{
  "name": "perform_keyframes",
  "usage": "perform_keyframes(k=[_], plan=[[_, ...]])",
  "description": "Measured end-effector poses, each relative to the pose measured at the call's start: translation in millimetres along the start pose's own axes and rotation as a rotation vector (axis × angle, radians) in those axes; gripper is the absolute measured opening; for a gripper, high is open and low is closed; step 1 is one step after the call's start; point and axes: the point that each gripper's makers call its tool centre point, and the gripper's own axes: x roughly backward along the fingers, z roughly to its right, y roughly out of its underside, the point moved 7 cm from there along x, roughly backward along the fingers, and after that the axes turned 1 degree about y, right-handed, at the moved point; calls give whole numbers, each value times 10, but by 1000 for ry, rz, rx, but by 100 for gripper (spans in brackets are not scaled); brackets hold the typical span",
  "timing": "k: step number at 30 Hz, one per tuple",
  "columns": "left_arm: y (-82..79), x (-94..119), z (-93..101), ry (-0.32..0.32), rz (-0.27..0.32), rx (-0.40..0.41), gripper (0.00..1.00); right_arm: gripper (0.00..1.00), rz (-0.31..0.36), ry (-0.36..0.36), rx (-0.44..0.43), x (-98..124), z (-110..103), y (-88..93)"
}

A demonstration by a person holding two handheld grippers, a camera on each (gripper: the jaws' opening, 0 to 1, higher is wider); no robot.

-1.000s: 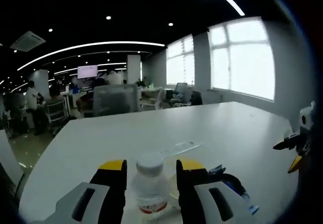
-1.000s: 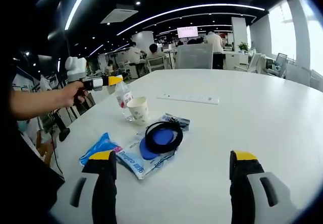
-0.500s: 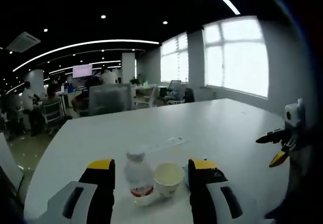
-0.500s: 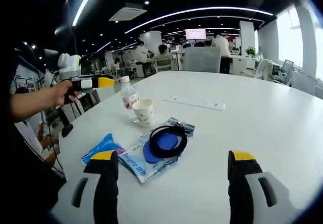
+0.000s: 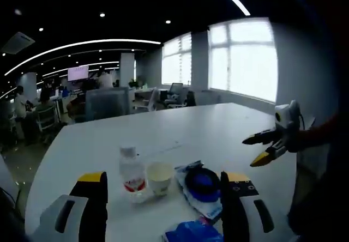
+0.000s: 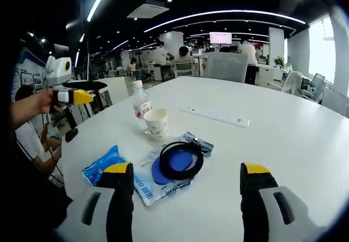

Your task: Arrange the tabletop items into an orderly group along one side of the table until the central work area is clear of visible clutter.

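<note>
My left gripper (image 5: 162,209) hangs above the near edge of the broad white table (image 5: 218,127), its yellow-tipped jaws spread wide with nothing between them. Past them stands a small clear plastic water bottle with a white cap and red label (image 5: 132,175), and just beside it a white paper cup (image 5: 159,177). To the cup's right lies a clear printed plastic packet (image 5: 191,190) carrying a blue disc ringed by a coiled black cable (image 5: 203,179); a crumpled blue wrapper (image 5: 192,233) sits nearer me. My right gripper (image 6: 187,195) is open too — empty, over bare table short of the packet. A long white ruler (image 6: 215,115) lies well apart, farther out.
</note>
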Motion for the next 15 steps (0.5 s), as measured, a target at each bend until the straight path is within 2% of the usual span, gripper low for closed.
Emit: perform_keyframes(k=[9, 15], plan=[[9, 118, 88, 47, 4, -17, 98, 56, -28, -11, 20, -337, 32, -54], [39, 135, 70, 68, 2, -2, 99, 49, -76, -17, 31, -570, 58, 16]])
